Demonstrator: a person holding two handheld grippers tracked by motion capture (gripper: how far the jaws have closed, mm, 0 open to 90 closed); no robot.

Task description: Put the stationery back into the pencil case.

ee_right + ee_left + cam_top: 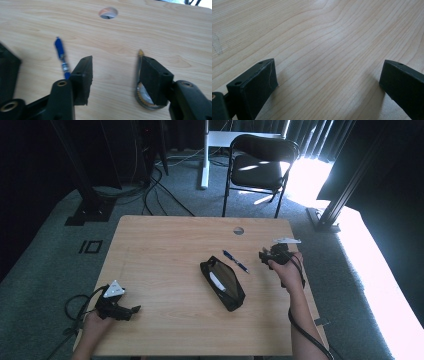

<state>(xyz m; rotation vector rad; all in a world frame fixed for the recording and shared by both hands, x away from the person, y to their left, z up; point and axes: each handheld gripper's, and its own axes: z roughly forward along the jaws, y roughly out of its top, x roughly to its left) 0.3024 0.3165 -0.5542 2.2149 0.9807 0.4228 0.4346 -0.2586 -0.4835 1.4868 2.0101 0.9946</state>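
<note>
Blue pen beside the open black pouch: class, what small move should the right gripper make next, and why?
Probably shift the right gripper sideways toward the blue pen until the pen lies between its jaws. In the right gripper view the jaws stand apart with only bare table between them, and the pen lies just outside one jaw. The black pouch lies open beside the pen.

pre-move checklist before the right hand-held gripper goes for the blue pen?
1. Right hand-held gripper jaws apart, nothing between them: ok.
2. Blue pen lying free on the table, apart from the pencil case: ok.
3. Pen lined up between the jaws: not ok; in the right gripper view it lies beside the left jaw.
4. Pencil case open, ready to take the pen: ok, a white item already inside.
5. Left hand-held gripper open, near the table's front edge, away from the pen: ok.
6. Pen cap on: cannot tell.
</note>
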